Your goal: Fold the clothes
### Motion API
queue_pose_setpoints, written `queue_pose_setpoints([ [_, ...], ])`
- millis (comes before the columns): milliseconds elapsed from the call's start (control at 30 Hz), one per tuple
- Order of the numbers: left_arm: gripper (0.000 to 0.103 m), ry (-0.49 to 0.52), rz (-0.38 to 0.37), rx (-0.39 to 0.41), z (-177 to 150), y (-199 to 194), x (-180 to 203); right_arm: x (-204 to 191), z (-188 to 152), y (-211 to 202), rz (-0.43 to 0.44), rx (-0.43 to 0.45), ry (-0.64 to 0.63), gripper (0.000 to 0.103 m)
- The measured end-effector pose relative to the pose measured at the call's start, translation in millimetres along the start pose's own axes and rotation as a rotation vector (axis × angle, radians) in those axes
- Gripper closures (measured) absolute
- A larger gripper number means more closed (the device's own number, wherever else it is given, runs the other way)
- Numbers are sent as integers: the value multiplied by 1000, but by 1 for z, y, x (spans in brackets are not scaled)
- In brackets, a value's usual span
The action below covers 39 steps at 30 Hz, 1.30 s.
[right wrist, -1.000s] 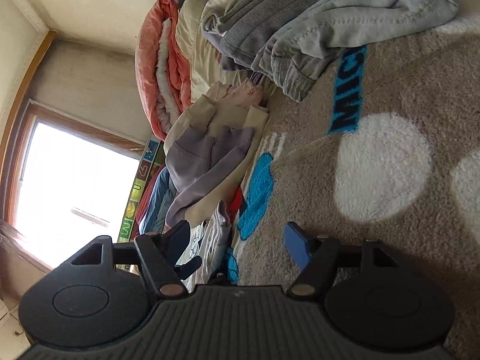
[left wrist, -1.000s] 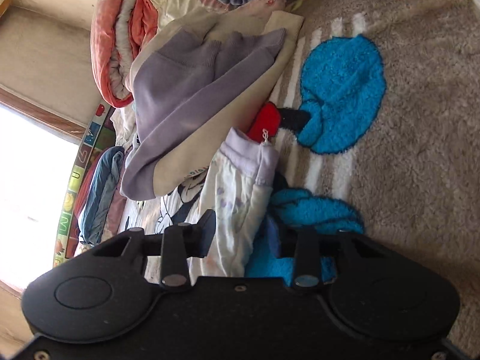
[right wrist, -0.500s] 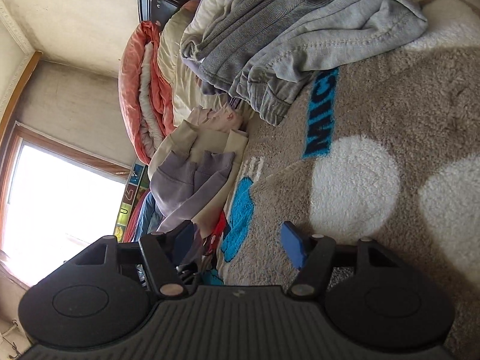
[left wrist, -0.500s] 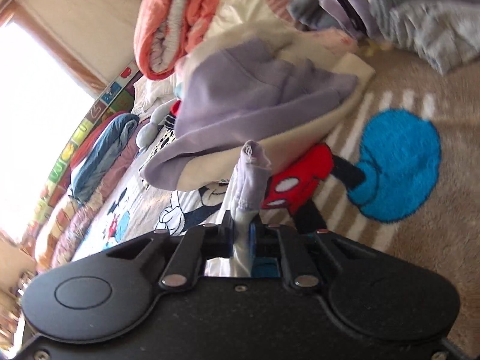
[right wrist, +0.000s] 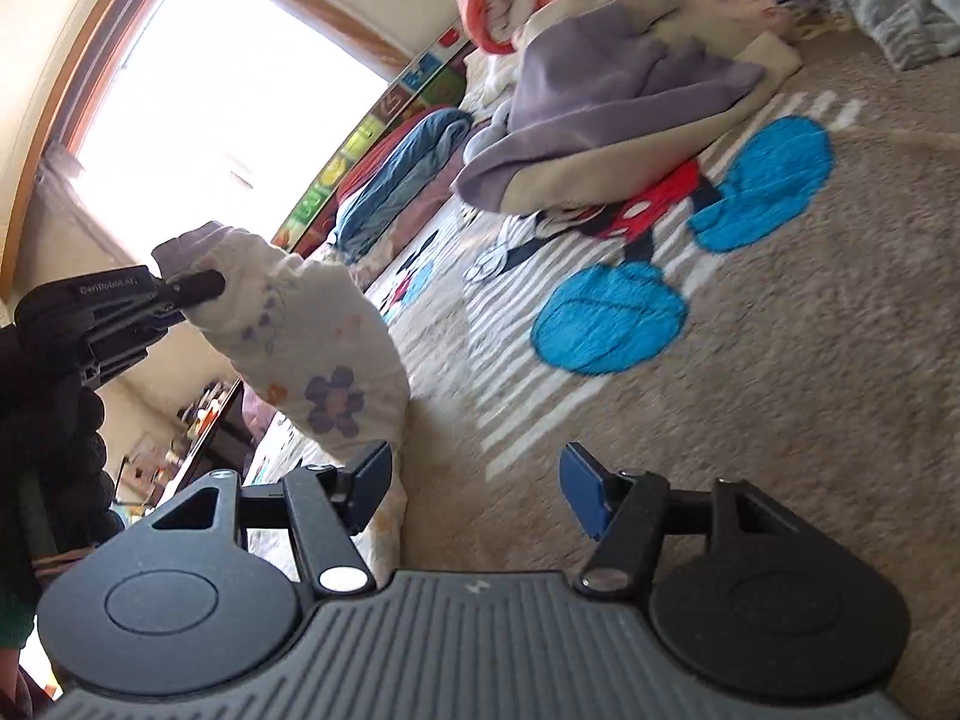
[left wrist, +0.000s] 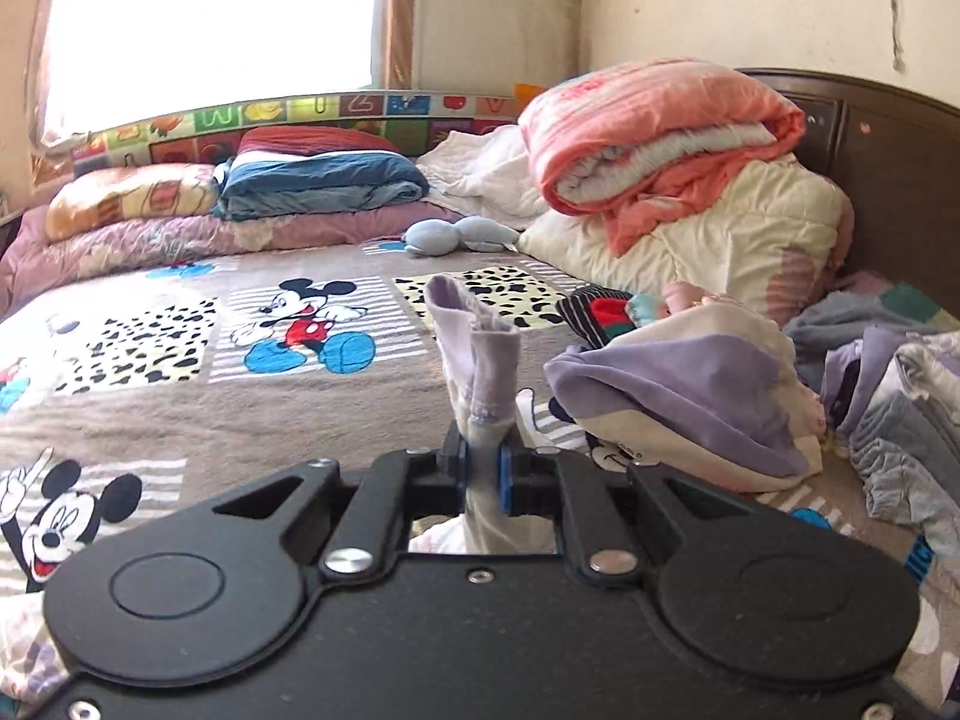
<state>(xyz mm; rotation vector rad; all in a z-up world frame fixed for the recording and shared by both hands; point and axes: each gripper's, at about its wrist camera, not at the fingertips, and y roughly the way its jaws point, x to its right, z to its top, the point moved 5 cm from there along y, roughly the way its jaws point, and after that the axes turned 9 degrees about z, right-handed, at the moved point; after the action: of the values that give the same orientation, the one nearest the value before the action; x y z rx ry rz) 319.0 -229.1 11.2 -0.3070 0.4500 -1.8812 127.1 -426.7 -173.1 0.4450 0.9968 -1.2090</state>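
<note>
My left gripper (left wrist: 480,468) is shut on the lilac cuff of a white floral child's garment (left wrist: 477,360) and holds it up off the bed. In the right wrist view the left gripper (right wrist: 180,291) shows at far left with the floral garment (right wrist: 312,354) hanging from it down to the blanket. My right gripper (right wrist: 474,486) is open and empty, low over the blanket, its left finger touching the hanging cloth. A purple and cream sweater (left wrist: 678,408) lies crumpled to the right; it also shows in the right wrist view (right wrist: 606,120).
A Mickey Mouse blanket (left wrist: 180,396) covers the bed. Folded orange and cream quilts (left wrist: 672,144) sit by the dark headboard. A blue folded blanket (left wrist: 324,180) and pillows lie under the window. Grey clothes (left wrist: 900,420) are piled at right. A small blue plush (left wrist: 462,234) lies mid-bed.
My left gripper closed on the garment's cuff, lifted it off the blanket and swung level. My right gripper turned toward the hanging garment and stayed open.
</note>
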Motion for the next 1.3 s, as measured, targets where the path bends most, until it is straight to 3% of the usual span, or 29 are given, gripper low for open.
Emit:
queue_pose_setpoints([
  [133,96,-161,9,16,-6,-13,-54,-14,-21,20,68,-126,4,40],
  [433,96,-577,25,30,-54,-22,-150,-39,-45,32,138,-212,-68,40],
  [833,96,-906,-71,22,-115,-11,-228,-97,-84,39,338,-356,-294,40],
  [933,96,-1007,-69,-25,-140,-2,-246,-109,-95,37,373,-389,-346,40],
  [1067,95,-1059,-75,-74,-154,4,-259,-113,-94,31,370,-355,-382,40],
  [1200,95,-1069,-95,-76,-156,5,-261,-112,-86,26,255,-291,-536,40],
  [1300,95,-1073,-101,-86,-159,5,-259,-121,-108,28,259,-376,-687,40],
])
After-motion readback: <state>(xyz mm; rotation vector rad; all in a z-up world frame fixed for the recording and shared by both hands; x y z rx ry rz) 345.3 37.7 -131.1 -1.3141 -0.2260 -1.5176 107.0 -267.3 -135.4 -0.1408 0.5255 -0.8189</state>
